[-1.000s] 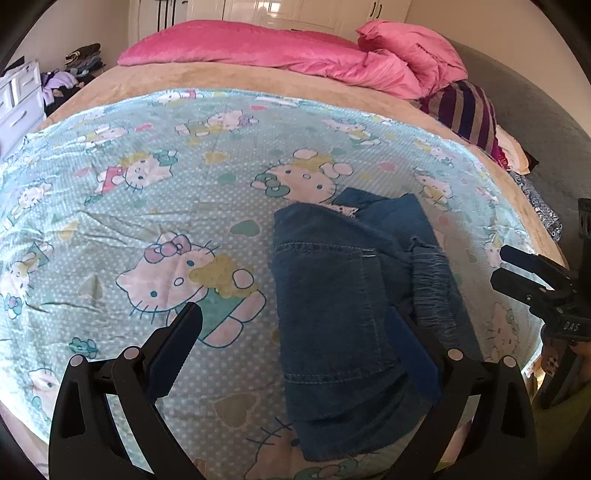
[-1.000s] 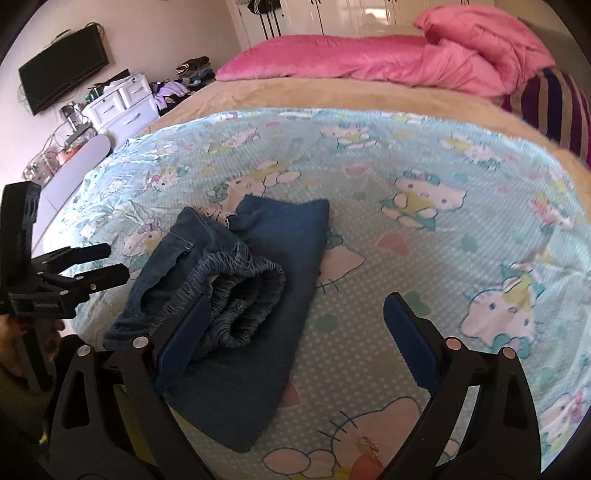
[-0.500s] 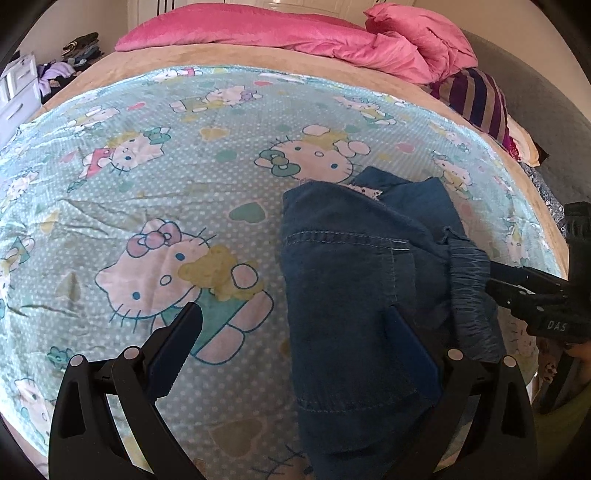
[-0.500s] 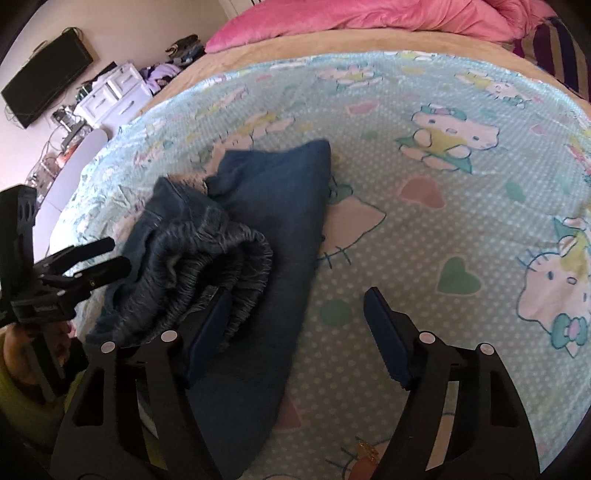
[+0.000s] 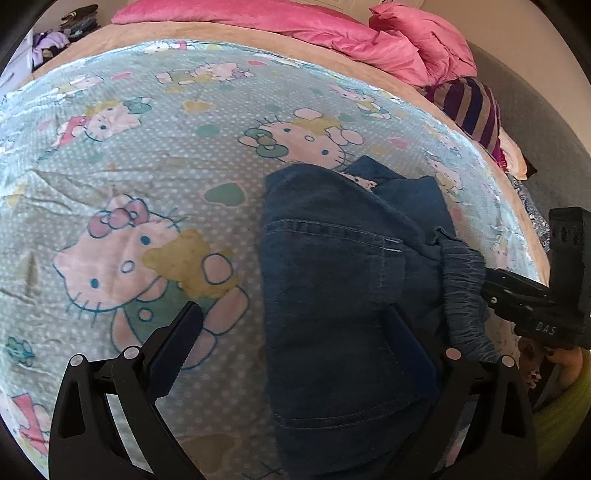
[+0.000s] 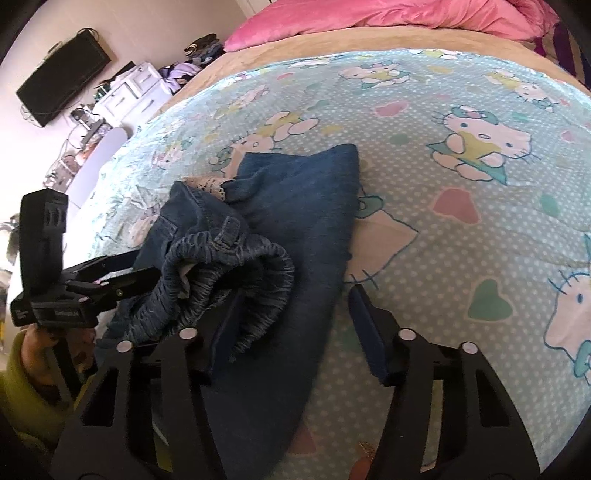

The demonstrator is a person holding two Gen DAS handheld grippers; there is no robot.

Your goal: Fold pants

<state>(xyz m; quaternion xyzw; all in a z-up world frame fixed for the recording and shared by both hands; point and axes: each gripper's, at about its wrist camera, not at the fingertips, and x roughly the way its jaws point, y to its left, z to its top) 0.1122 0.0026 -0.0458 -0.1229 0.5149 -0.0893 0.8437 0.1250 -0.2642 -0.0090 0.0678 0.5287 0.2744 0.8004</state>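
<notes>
right gripper point(image 6: 291, 325), jaws just closing, half open over jeans point(image 6: 303, 206) waistband point(image 6: 236, 266), gripping nothing; best pinching both layers squarely.

Soft daylight, mild blur, strong fisheye bending, dark vignetted corners

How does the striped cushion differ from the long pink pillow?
The striped cushion has purple and tan stripes; the pink pillow is plain. The pink pillow is long; the striped cushion is shorter, off to the side. Both lie beyond the cartoon sheet.
</notes>
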